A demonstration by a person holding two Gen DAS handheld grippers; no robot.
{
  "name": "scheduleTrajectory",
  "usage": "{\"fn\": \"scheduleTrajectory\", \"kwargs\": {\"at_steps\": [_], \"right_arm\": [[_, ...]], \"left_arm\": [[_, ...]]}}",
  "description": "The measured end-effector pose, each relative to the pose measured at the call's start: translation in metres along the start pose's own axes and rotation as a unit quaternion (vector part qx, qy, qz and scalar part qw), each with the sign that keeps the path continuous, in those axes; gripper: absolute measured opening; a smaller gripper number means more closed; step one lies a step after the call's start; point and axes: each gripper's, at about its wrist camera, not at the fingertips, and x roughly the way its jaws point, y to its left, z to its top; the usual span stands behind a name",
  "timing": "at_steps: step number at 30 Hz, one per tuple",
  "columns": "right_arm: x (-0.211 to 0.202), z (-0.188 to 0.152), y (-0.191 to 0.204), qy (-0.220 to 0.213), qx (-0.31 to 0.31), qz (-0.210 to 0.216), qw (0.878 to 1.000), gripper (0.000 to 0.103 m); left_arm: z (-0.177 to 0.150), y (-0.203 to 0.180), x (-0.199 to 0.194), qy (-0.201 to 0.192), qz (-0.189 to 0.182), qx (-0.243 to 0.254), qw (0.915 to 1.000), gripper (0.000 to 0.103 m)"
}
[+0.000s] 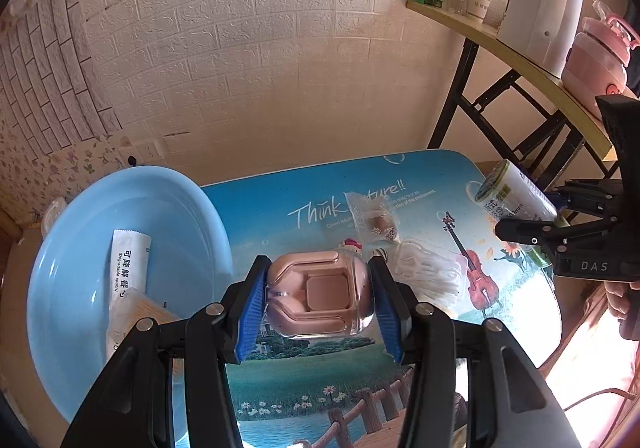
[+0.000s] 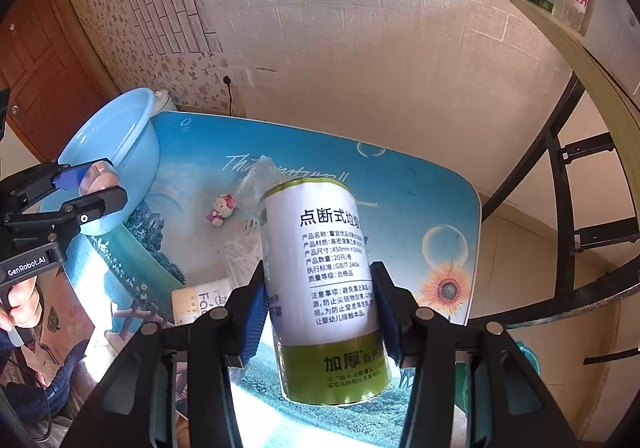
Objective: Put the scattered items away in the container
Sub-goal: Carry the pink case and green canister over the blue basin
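My left gripper [image 1: 320, 304] is shut on a pink earbud case [image 1: 320, 296] and holds it above the table, just right of the light blue basin [image 1: 72, 248]; it also shows in the right wrist view [image 2: 94, 183]. The basin holds a white spoon packet [image 1: 126, 268] and a cardboard box [image 1: 148, 312]. My right gripper [image 2: 320, 308] is shut on a green and white roll of bin bags [image 2: 324, 288], lifted over the table's right side; the roll also shows in the left wrist view [image 1: 512, 191].
On the printed blue table [image 1: 280, 207] lie a Hello Kitty figure [image 2: 220, 207], a clear snack packet [image 1: 372, 215], a bag of cotton swabs [image 1: 432, 272] and a white box [image 2: 200, 304]. A folding shelf [image 1: 500, 39] with bottles and cups stands at the right.
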Motion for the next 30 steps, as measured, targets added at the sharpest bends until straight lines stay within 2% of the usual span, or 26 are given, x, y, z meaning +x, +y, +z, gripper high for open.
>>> {"fn": "scheduleTrajectory", "kwargs": {"at_steps": [13,30], "right_arm": [[-0.006,0.019,0.046,-0.016,0.0,0.004,1.0,0.05],[0.006,0.044,0.138,-0.022,-0.053,0.05,0.997,0.05]], "left_arm": [[-0.013,0.058,-0.019,-0.009,0.032,-0.049,0.9982,0.047],[-0.031,0.128,-0.041,-0.025,0.075,-0.096,0.9922,0.047]]}}
